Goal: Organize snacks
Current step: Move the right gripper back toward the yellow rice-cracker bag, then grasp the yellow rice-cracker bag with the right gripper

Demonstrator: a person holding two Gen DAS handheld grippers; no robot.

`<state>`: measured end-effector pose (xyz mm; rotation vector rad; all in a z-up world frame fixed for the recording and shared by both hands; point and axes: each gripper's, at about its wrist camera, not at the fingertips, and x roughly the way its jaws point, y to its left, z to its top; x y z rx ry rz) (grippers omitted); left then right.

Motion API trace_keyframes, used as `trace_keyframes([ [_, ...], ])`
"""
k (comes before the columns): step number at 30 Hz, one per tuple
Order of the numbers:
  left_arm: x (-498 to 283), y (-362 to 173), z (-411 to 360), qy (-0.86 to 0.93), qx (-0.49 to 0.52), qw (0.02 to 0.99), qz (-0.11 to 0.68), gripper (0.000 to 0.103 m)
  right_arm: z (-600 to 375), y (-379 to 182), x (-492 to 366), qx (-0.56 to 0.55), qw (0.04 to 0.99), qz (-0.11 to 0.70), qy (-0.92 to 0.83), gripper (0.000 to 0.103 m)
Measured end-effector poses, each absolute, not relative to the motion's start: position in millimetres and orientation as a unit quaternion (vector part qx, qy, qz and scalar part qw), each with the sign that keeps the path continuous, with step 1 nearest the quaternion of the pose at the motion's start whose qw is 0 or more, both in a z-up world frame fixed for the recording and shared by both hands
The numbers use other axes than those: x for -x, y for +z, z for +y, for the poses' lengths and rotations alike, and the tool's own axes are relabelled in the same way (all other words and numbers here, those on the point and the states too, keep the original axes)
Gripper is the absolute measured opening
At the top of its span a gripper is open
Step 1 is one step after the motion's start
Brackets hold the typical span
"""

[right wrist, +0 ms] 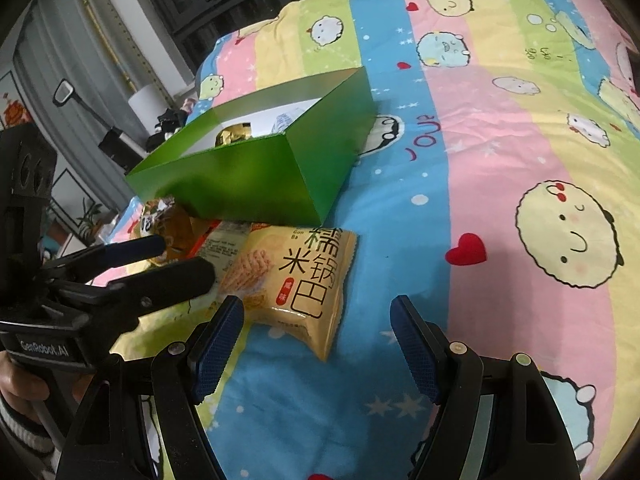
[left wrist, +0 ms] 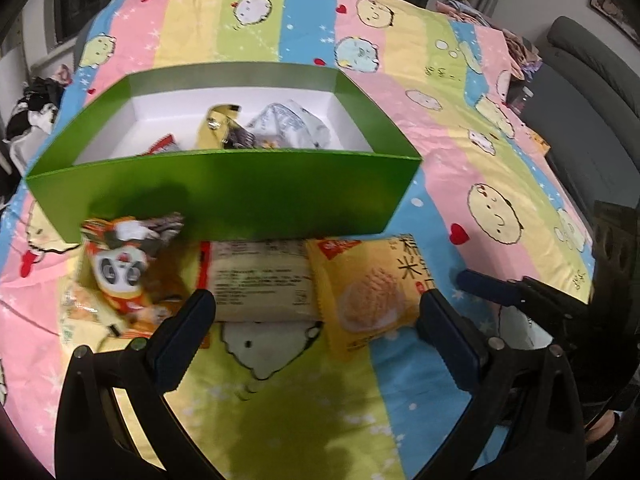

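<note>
Cardboard, glossy green outside and plain white within, forms the open rectangular box standing on a soft cotton bedspread striped in pink, yellow, green and blue and printed with round cartoon faces. Just in front of the box's near wall lie three crinkly plastic snack packets: a yellow pillow-shaped rice cracker bag with large dark characters, a pale flat packet with fine printed text touching it, and an orange panda-printed wrapper at the far side. The left gripper, matte black with ribbed dark blue pads, hangs with its fingers spread wide above the pale packet and the yellow bag, pinching nothing. The right gripper likewise stands apart and empty, the yellow bag's near corner lying between its fingertips without contact. The left wrist view looks into the box, showing a gold foil packet and a white-and-silver pouch inside it. The right wrist view hides most of that interior but shows the box's short end wall, the left gripper from the side, and a hand in a striped cuff gripping its handle.
</note>
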<state>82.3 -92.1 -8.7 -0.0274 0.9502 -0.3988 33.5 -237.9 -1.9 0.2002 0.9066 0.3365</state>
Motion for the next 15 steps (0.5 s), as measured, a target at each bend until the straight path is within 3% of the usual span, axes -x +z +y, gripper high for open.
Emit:
trace_keyframes([
  [3, -85.6, -13.9, -98.4, -0.204, 0.023, 0.863, 0.461, 0.101, -232.5, -5.6, -35.7, -0.086, 0.880, 0.436, 0.169, 0.076],
  [9, -94.6, -24.5, -104.3, -0.224, 0.051, 0.849, 0.476, 0.090, -223.9, -5.7, -39.3, -0.082, 0.881, 0.427, 0.186, 0.076],
  [13, -97.5, -26.9, -105.5, -0.234, 0.053, 0.845, 0.478, 0.082, -218.5, -7.7, -42.4, -0.076, 0.877, 0.430, 0.200, 0.067],
  [14, -98.3, -27.3, -105.4, -0.238, 0.054, 0.844, 0.478, 0.079, -218.1, -8.2, -43.3, -0.077, 0.876, 0.431, 0.203, 0.066],
  [15, -98.8, -27.6, -105.6, -0.241, 0.056, 0.842, 0.479, 0.069, -217.6, -8.5, -43.8, -0.077, 0.876, 0.431, 0.203, 0.064],
])
